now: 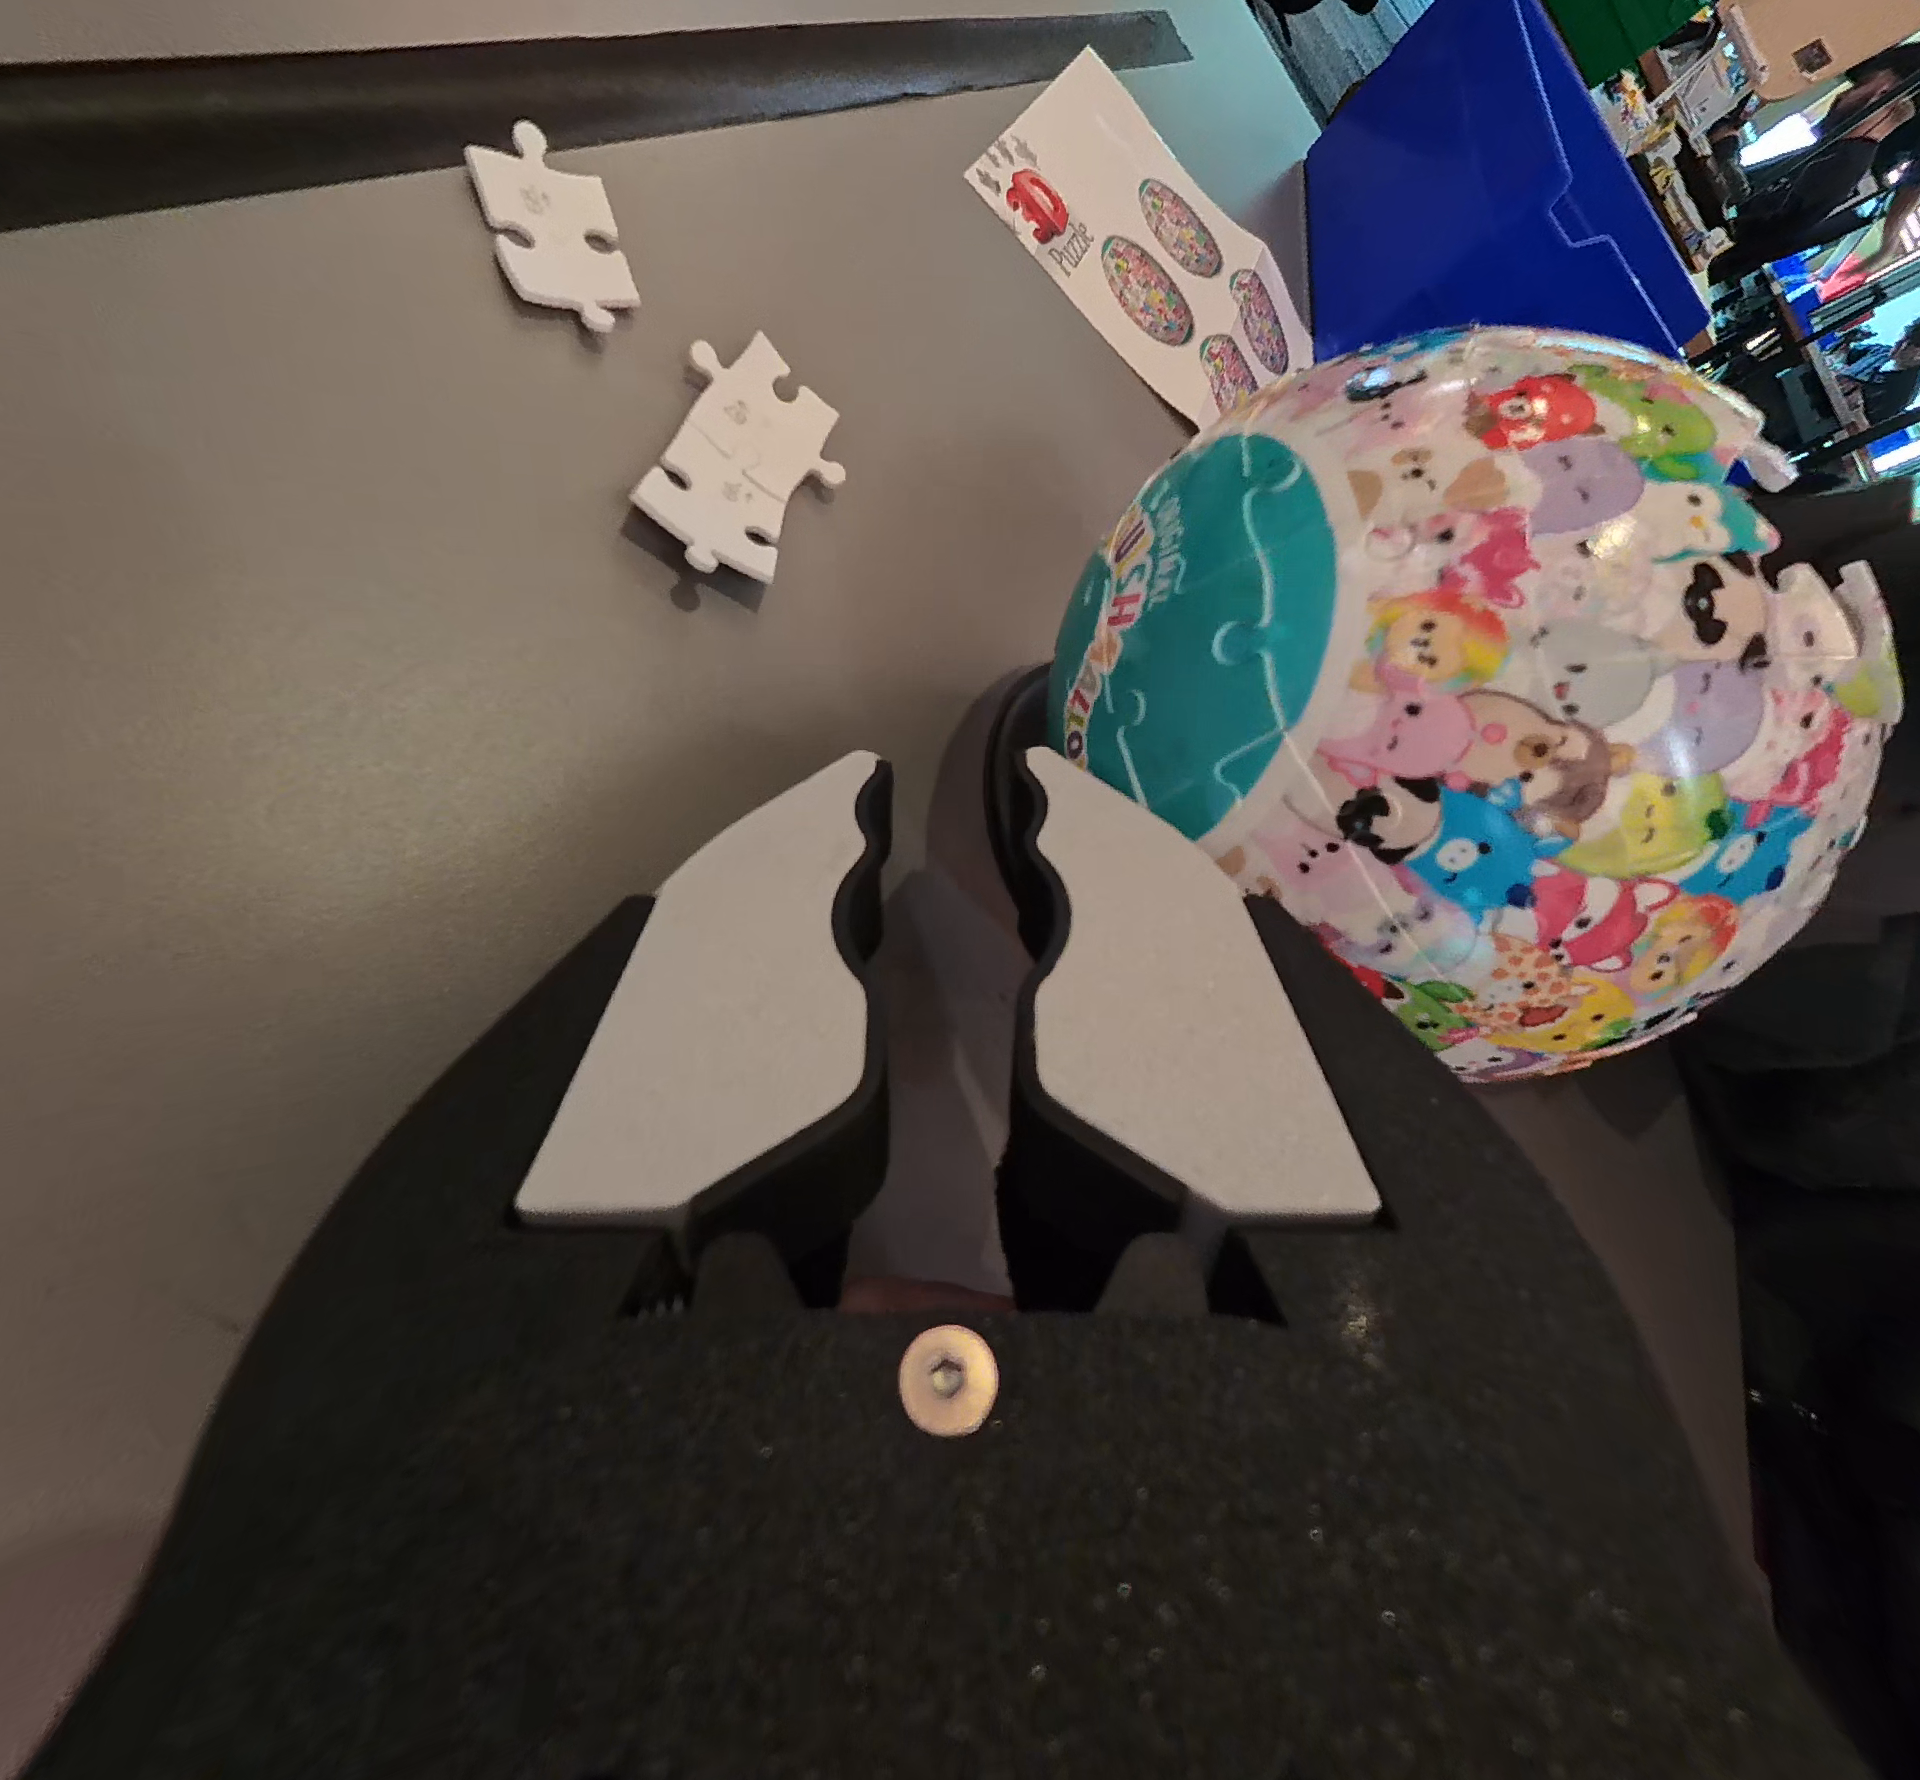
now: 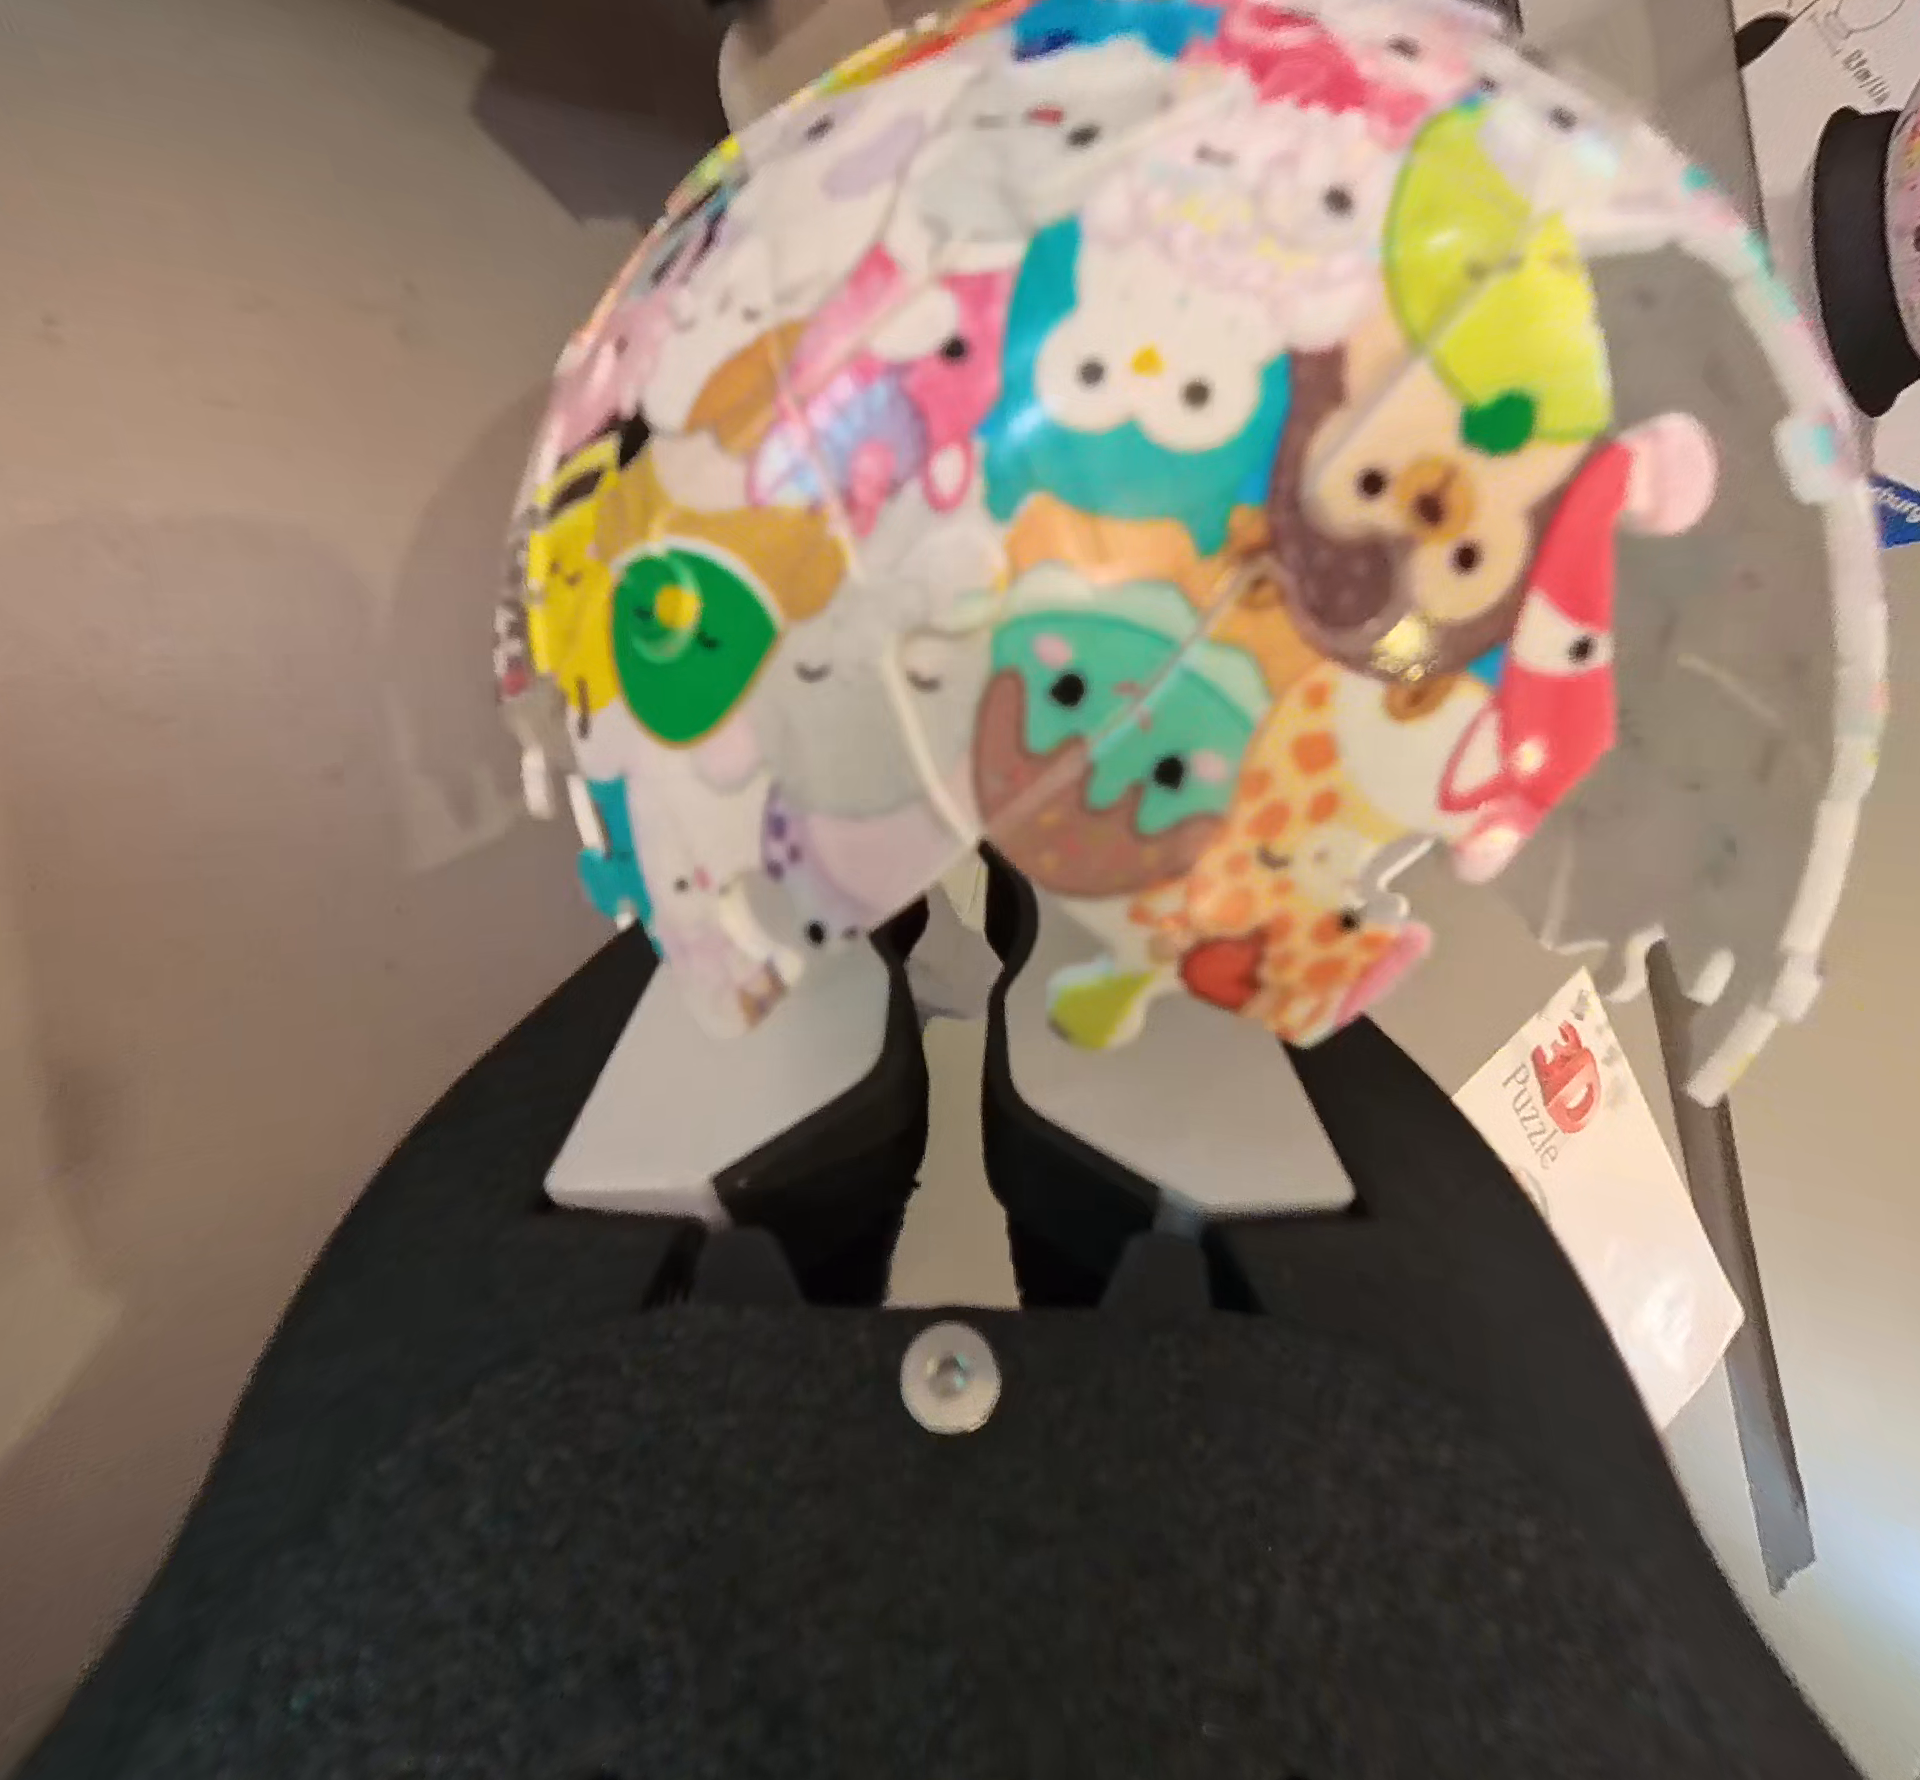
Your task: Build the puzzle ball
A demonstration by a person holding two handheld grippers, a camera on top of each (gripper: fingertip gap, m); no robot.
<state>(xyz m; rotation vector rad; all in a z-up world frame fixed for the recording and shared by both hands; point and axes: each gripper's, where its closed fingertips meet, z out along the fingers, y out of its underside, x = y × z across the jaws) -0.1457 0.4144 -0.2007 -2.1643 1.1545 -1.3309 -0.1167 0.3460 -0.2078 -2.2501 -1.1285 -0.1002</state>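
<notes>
Left gripper [image 1: 956, 774]: jaws parted, a narrow gap between the tips, nothing held. Grey table [image 1: 312, 691] is seen ahead of it.

Puzzle ball [image 1: 1475, 691] is placed just right of the left jaws and ahead of them, nearly touching the right fingertip. It is a glossy, curved plastic shell of interlocking pieces, printed with cartoon plush animals plus a teal round panel facing the jaws. The far rim is jagged and open, so the ball is unfinished.

Two loose piece clusters lie white side up ahead-left of the left jaws: near cluster [image 1: 738, 463] and far cluster [image 1: 551, 224], well apart from the ball. A dark tape strip [image 1: 623, 89] is laid across the table beyond them. An instruction leaflet [image 1: 1132, 234] lies ahead, behind the ball, with a blue bin [image 1: 1475, 172] past the table edge.

Right gripper [image 2: 956, 889]: the tips are hidden under the ball [image 2: 1039, 483], which fills the view directly ahead. A small gap is seen between the fingers lower down, and a pale edge sits between the tips; whether it is gripped cannot be told. The view is blurred. The ball's open side, grey inside, is at right of these jaws. The leaflet [image 2: 1600, 1211] and a printed box [image 2: 1829, 120] are seen at right.
</notes>
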